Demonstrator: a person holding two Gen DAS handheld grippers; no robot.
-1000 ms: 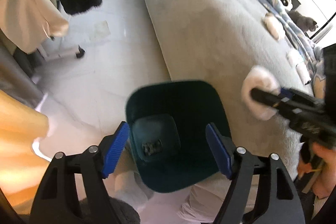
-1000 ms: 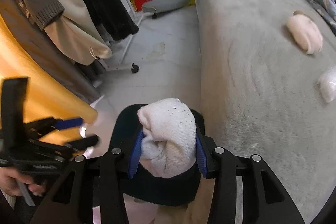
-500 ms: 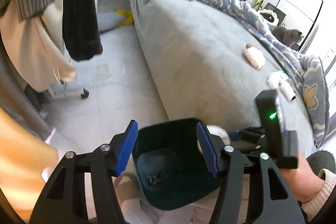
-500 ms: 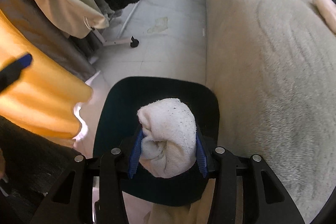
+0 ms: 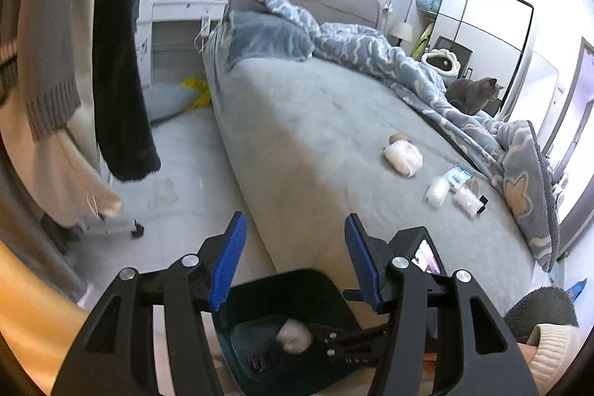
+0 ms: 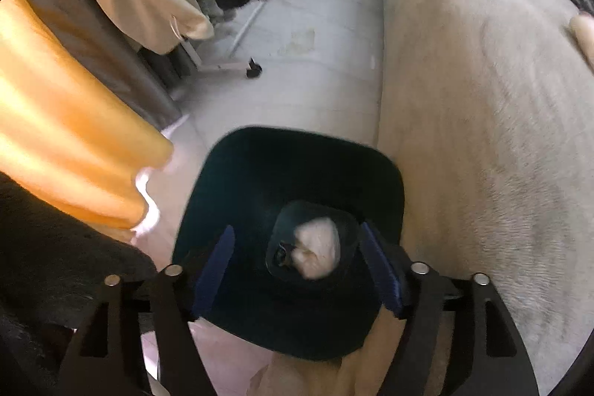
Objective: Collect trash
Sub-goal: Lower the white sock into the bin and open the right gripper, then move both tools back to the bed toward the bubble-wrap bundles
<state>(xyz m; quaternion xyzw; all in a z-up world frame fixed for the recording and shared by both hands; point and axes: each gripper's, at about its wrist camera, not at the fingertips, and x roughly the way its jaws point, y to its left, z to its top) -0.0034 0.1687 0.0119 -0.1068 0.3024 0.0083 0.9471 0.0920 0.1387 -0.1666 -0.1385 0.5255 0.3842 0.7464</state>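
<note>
A white wad (image 6: 317, 247) lies at the bottom of the dark bin (image 6: 237, 173), beside a small dark scrap. It is soft and crumpled, like a balled tissue or cloth, and blurred, so it may be just landing. In the left wrist view the same wad (image 5: 295, 340) shows low in the bin (image 5: 334, 295), close to the tip of the right gripper (image 5: 334, 340).

The right gripper (image 6: 297, 270) hangs over the mouth of the bin with its jaws spread and nothing between them. The left gripper (image 5: 293, 258) is raised above the bin and looks out over the bed (image 5: 315, 106); its jaws are spread too and hold nothing.

The step in hand looks like the drop of one piece into the bin. More trash waits on the bed, to the right and farther off: a cream roll (image 5: 402, 156) with a brownish bit behind it, then a small white wad (image 5: 438, 192), a clear wrapper (image 5: 458, 175) and another white piece (image 5: 466, 200) close together near the edge of the blue blanket (image 5: 519, 173). The next move probably calls for lifting the right gripper clear of the bin and reaching across the bed to the nearest piece, jaws open, to pinch it lightly, since these soft things will squash.

A grey cat (image 5: 473, 95) sits on the far side of the blanket, well apart from the trash. The bin stands on the floor (image 6: 297, 91) just beside the bed.
</note>
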